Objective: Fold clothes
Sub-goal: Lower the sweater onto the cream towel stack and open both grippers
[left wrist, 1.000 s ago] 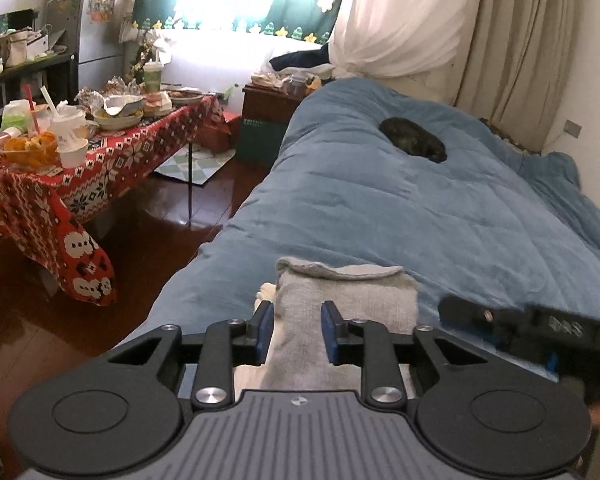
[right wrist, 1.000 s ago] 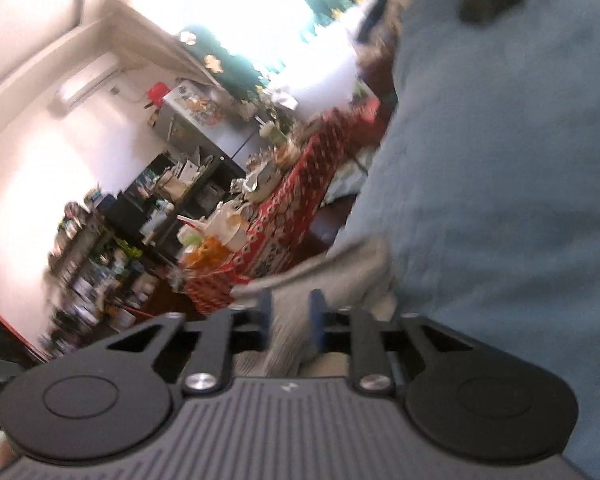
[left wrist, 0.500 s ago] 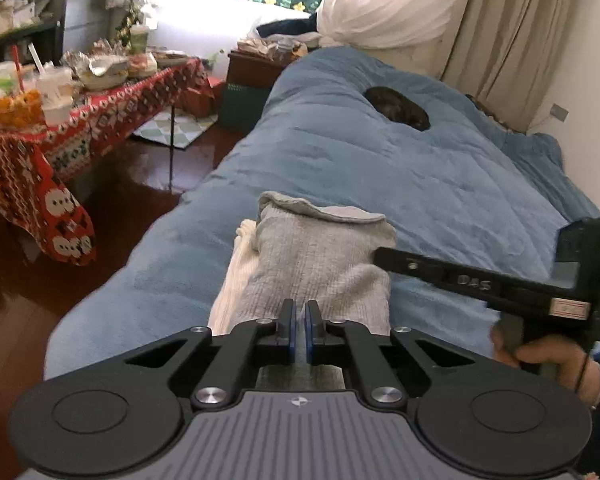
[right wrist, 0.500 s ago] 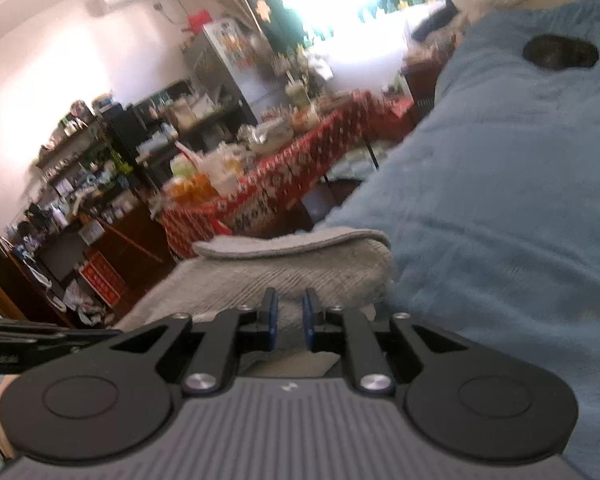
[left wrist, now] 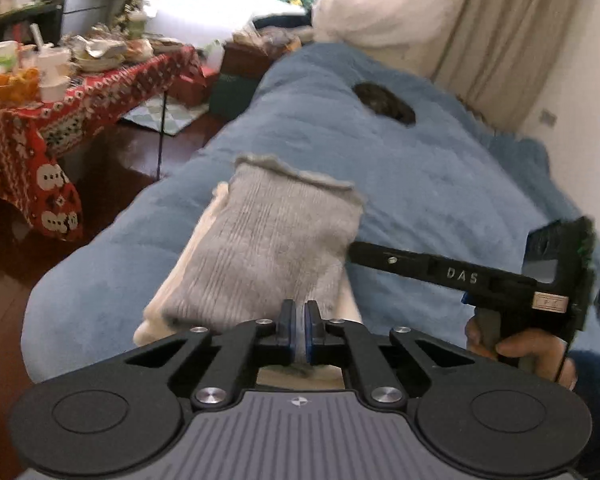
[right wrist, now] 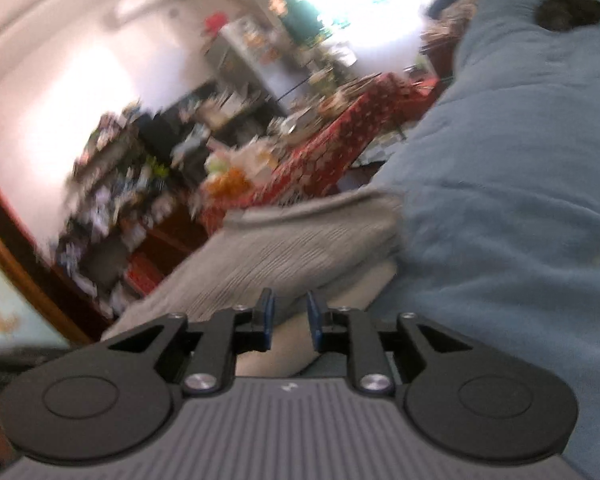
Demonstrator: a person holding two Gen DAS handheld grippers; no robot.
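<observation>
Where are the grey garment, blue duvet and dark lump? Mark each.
grey garment (left wrist: 268, 240): left wrist view, ribbed middle.
blue duvet (left wrist: 440, 184): left wrist view, bare top surface.
dark lump (left wrist: 384, 103): left wrist view, its centre.

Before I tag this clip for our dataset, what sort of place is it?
Most likely a lived-in bedroom or studio flat: a bed under a blue duvet, curtains by the wall, and a cluttered table with a red patterned cloth.

Black hand-held gripper (left wrist: 299, 330), blue pads (steel screws), possibly dark-blue sleeve (left wrist: 596, 376)

Blue duvet (left wrist: 420, 184), red-clothed table (left wrist: 84, 92), beige curtain (left wrist: 500, 32)
</observation>
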